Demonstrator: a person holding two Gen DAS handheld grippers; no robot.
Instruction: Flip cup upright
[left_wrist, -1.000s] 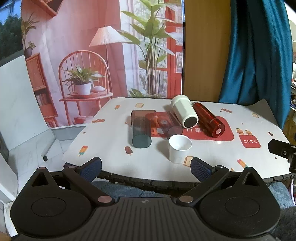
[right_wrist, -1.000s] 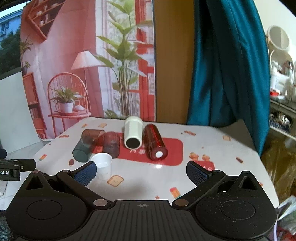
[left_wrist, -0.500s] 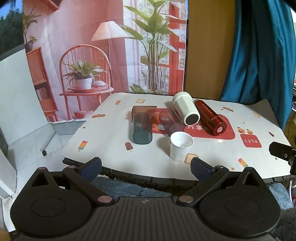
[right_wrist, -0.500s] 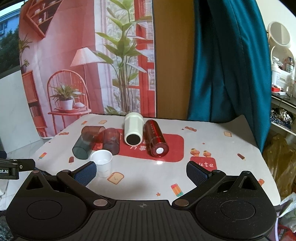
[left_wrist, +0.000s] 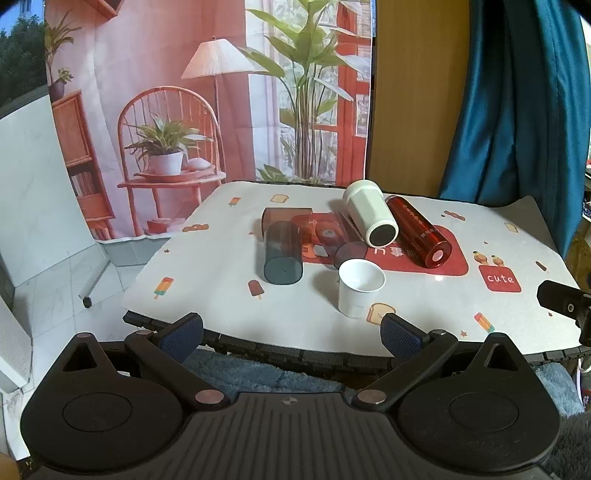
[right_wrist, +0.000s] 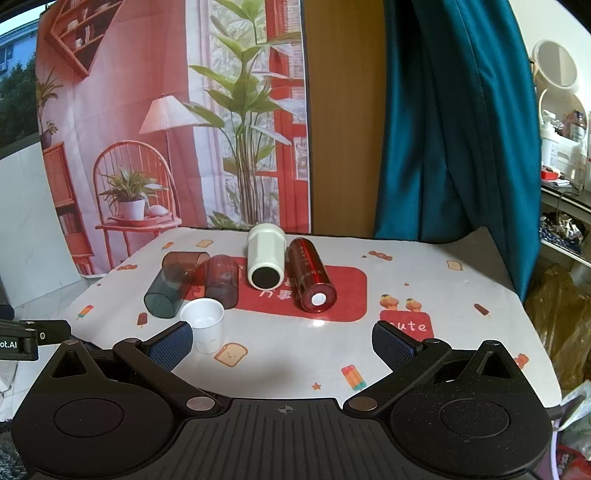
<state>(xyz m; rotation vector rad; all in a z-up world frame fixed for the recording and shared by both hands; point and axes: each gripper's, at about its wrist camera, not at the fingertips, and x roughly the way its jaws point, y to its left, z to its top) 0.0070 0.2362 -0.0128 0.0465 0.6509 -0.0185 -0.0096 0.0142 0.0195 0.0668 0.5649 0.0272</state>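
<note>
Five vessels on the table (left_wrist: 207, 295), clustered mid-surface. Paper cup (left_wrist: 360, 288) upright, nearest the front edge. Just behind it, four tumbled on their sides: square tumbler (left_wrist: 282, 253) farthest left, round tumbler (left_wrist: 334, 240) beside it, then capped bottle (left_wrist: 371, 218), slim bottle (left_wrist: 419, 236) farthest right. Printed backdrop (left_wrist: 207, 110) behind, curtain (left_wrist: 517, 110) right.

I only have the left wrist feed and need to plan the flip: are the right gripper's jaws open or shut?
Observer: Open. The right gripper has its jaws spread wide, with nothing between them.
Operator: What is it facing?
Observer: The red bottle lies on its side just right of centre, its white-centred end toward the camera.
Operator: The white cup half hides the maroon cup for me.
Observer: Here the maroon cup shows almost whole, lying on its side behind the upright white cup.
</note>
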